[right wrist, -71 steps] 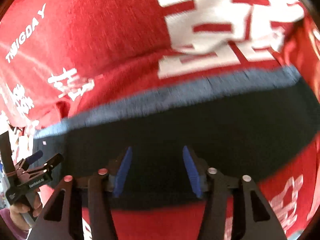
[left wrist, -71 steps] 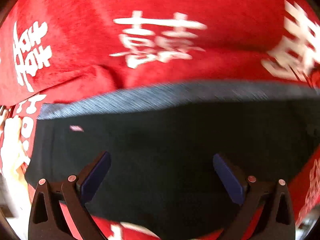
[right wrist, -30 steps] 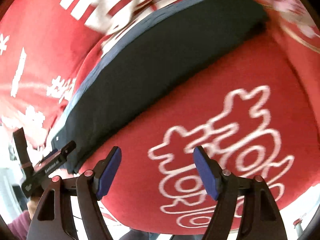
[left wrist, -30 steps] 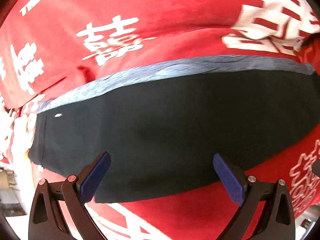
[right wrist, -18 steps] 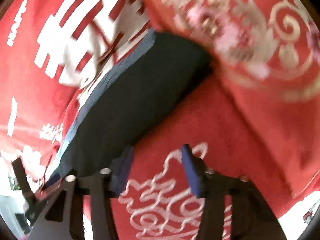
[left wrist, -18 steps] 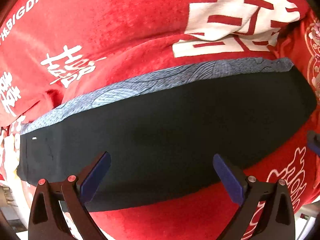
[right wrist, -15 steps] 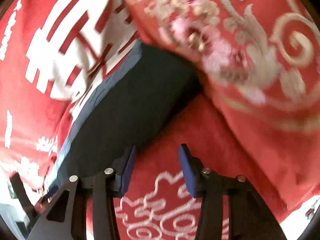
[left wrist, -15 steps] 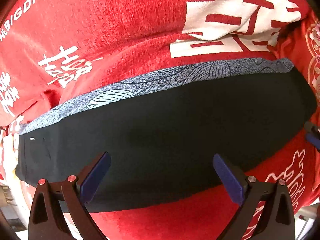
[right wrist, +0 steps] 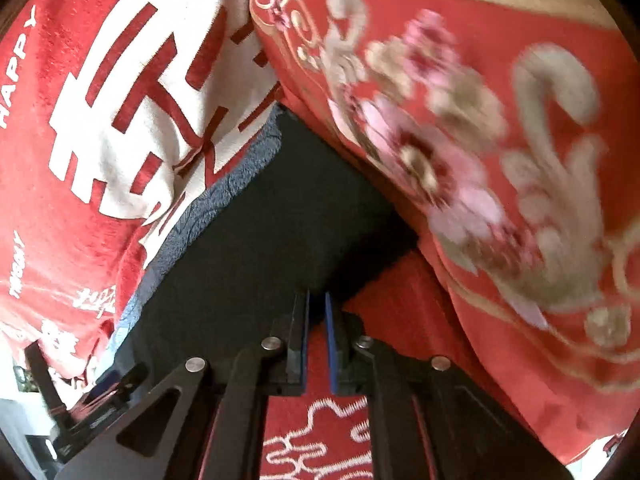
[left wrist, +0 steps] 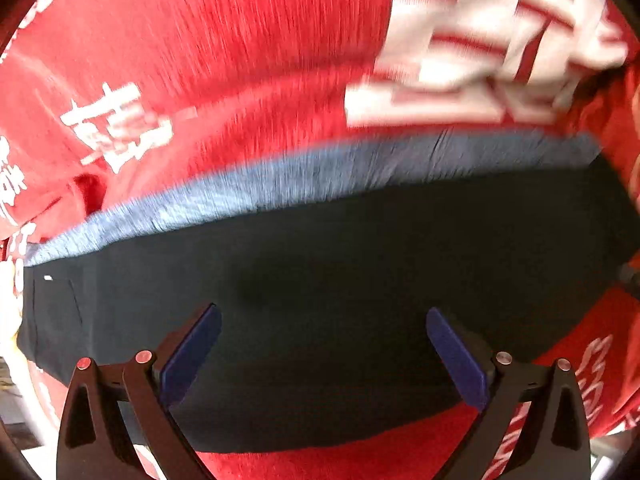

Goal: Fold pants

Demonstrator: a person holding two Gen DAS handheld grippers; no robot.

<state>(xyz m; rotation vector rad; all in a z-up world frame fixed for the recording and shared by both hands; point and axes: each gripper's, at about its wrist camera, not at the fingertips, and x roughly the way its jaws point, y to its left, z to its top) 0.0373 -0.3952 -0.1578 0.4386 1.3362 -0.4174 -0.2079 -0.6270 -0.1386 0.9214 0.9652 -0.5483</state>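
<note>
Dark navy pants lie folded in a long strip on a red bedspread, a blue-grey patterned band along the far edge. My left gripper hangs open right above the strip's middle, pointing almost straight down, nothing between its pads. In the right wrist view the pants narrow toward their right end. My right gripper is at the near edge there; its jaws are closing, almost together, with dark fabric pinched between the pad tips.
A red cloth with gold and pink embroidery lies over the right end of the pants. White characters are printed on the bedspread. The left gripper shows at the lower left of the right wrist view.
The right gripper swung over to the right end of the pants and its jaws went from wide open to nearly together on the near edge. The left gripper sank closer, still open.
</note>
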